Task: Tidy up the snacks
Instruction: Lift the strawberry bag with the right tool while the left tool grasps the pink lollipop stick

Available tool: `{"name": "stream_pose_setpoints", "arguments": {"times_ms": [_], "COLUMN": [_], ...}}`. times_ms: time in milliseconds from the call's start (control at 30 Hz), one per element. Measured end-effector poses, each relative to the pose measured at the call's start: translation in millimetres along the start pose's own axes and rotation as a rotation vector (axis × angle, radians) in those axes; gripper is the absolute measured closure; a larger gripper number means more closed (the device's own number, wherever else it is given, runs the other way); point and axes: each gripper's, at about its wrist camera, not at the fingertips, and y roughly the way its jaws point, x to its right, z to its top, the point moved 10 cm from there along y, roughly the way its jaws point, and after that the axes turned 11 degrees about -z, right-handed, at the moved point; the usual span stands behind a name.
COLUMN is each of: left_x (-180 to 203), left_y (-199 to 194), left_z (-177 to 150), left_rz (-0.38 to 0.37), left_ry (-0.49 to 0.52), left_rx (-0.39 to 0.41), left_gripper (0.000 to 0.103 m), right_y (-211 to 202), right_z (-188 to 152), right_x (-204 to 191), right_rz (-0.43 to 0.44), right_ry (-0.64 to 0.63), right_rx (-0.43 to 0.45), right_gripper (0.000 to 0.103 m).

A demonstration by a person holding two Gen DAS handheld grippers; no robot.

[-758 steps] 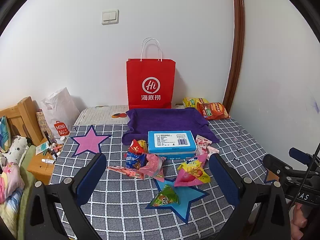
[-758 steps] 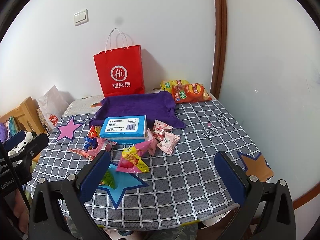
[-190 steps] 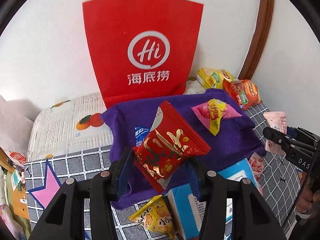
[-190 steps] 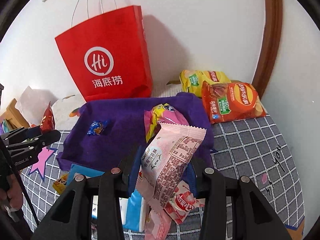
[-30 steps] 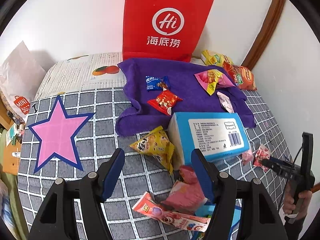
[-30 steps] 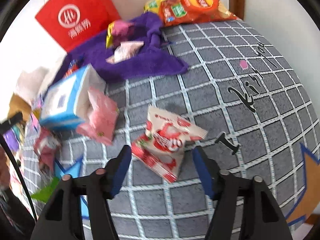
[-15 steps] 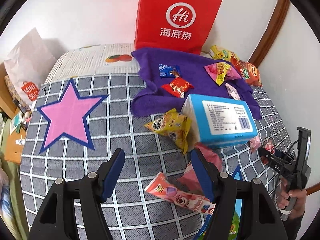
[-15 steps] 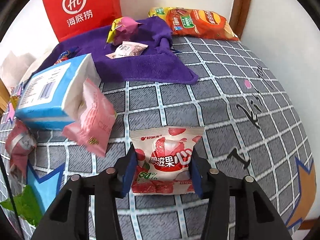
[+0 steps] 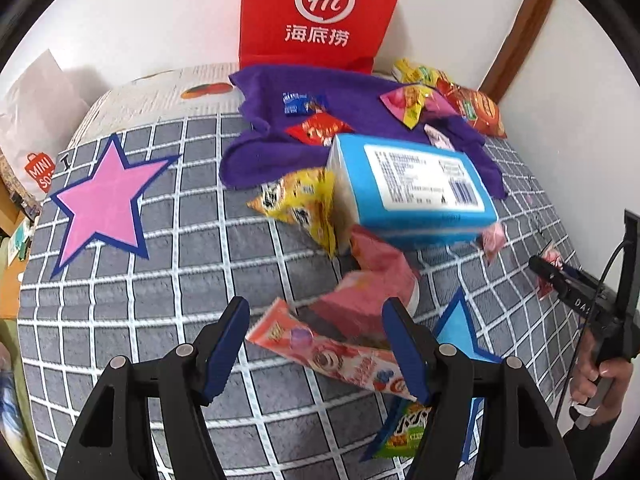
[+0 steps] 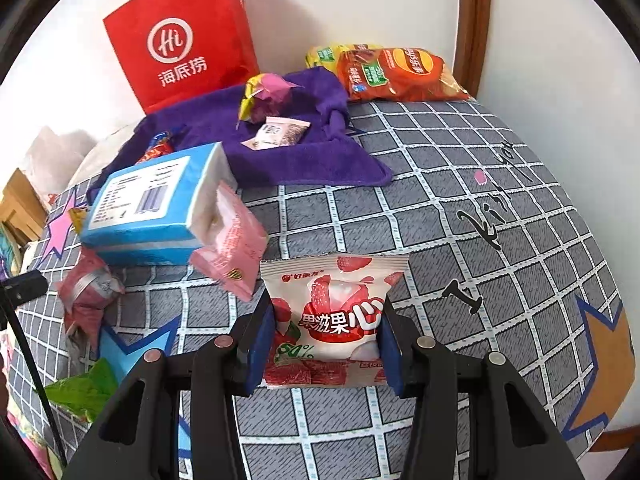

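My right gripper (image 10: 326, 328) is shut on a white strawberry snack packet (image 10: 332, 312), held just above the checked cloth. My left gripper (image 9: 316, 340) is open, its jaws either side of a long pink snack stick (image 9: 332, 352) and a pink packet (image 9: 372, 280). A purple towel (image 9: 360, 124) holds a blue candy (image 9: 304, 104), a red packet (image 9: 318, 130), a pink-yellow packet (image 9: 412, 104) and a small pink packet (image 10: 276, 132). A yellow packet (image 9: 300, 204) leans on a blue tissue box (image 9: 412, 188).
A red paper bag (image 9: 324, 12) stands against the wall behind the towel. Chip bags (image 10: 392, 74) lie at the back right corner. A green packet (image 9: 404, 432) lies near the front edge. Another pink packet (image 10: 232, 240) leans on the box.
My right gripper has closed on the strawberry packet and lifted it slightly. My left gripper has moved down and forward over the pink snack stick, still open.
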Motion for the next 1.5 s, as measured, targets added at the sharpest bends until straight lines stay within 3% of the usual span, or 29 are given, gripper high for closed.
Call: {"name": "stream_pose_setpoints", "arguments": {"times_ms": [200, 433, 500, 533, 633, 800, 867, 1033, 1100, 1167, 1500], "left_x": [-5, 0, -2, -3, -11, -31, -34, -23, -19, -17, -28], "left_y": [8, 28, 34, 35, 32, 18, 18, 31, 34, 34, -7], "left_z": [-20, -30, -32, -34, -39, -45, -44, -41, -40, -39, -30], "left_rz": [-0.041, -0.043, -0.021, -0.013, -0.009, 0.046, 0.066, 0.114, 0.133, 0.144, 0.121], "left_ry": [-0.074, -0.093, -0.088, -0.086, -0.098, -0.104, -0.088, 0.015, 0.044, 0.073, 0.037], "left_rx": [-0.025, -0.065, -0.077, -0.086, -0.090, -0.077, -0.082, -0.085, -0.075, -0.068, 0.008], "left_gripper": [0.036, 0.038, 0.053, 0.070, 0.076, 0.074, 0.068, 0.064, 0.069, 0.082, 0.085], "right_y": [-5, -7, -7, -7, -7, -6, -6, -8, -8, -10, -27], "right_z": [-6, -16, -17, -18, -19, -17, -16, -14, -15, -15, -3], "right_x": [1, 3, 6, 7, 8, 5, 3, -1, -1, 0, 1], "right_rz": [-0.004, -0.014, -0.021, -0.023, -0.023, -0.021, -0.017, -0.011, -0.015, -0.019, -0.009], "right_ry": [-0.016, -0.024, -0.025, -0.023, -0.020, -0.029, -0.031, -0.037, -0.045, -0.048, -0.038], "right_rx": [0.003, -0.010, -0.010, -0.011, -0.015, -0.012, -0.009, -0.004, -0.003, -0.003, 0.026], "right_gripper": [0.057, 0.057, 0.057, 0.057, 0.057, 0.057, 0.057, 0.057, 0.057, 0.057, 0.057]}}
